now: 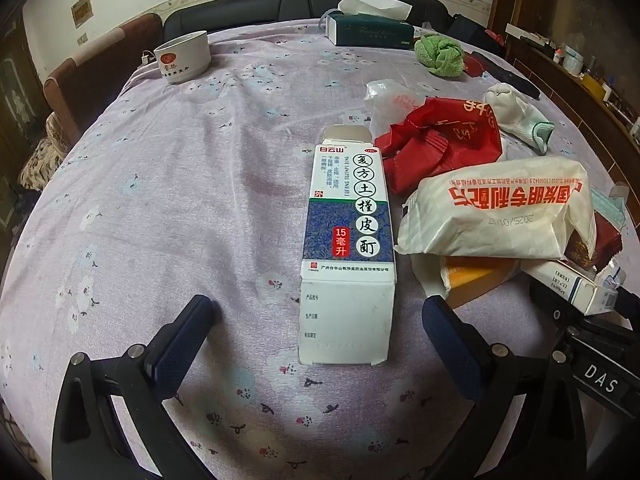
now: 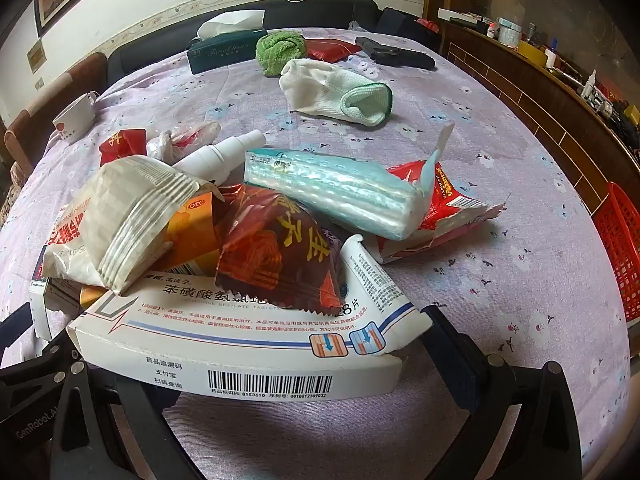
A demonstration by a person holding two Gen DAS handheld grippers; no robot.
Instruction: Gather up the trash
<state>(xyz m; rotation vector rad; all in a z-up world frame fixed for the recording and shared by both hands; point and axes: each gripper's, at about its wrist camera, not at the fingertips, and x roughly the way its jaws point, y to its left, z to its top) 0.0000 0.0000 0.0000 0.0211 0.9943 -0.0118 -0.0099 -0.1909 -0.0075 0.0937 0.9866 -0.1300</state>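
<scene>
Trash lay scattered over a table under a lilac flowered cloth (image 1: 160,208). The left gripper (image 1: 320,316) hung with its jaws spread wide, holding nothing, and a tall medicine carton (image 1: 348,240) lay flat on the cloth straight ahead of it. The carton's near end sat between the two fingertips, apart from both. Its long axis ran away from the gripper, almost in line with the fingers, and its open flap pointed toward the far side of the table. Just right of the carton was a heap: a crumpled red wrapper (image 1: 444,144) and a white paper packet (image 1: 496,212) with red print, lying crosswise over an orange box (image 1: 476,272).

The right gripper (image 2: 248,344) also stood wide open and gripped nothing. A flat white tablet box (image 2: 248,336) lay between its fingers, long axis crosswise to them, its barcode side facing the camera. Whether the pads touched the box could not be told. On the box rested a dark red sachet (image 2: 276,256); beyond that lay a pale blue pack (image 2: 332,192), a white spray bottle (image 2: 220,156) and a white glove (image 2: 340,92), its cuff opening toward the camera. A red basket (image 2: 624,252) stood at the table's right edge.
</scene>
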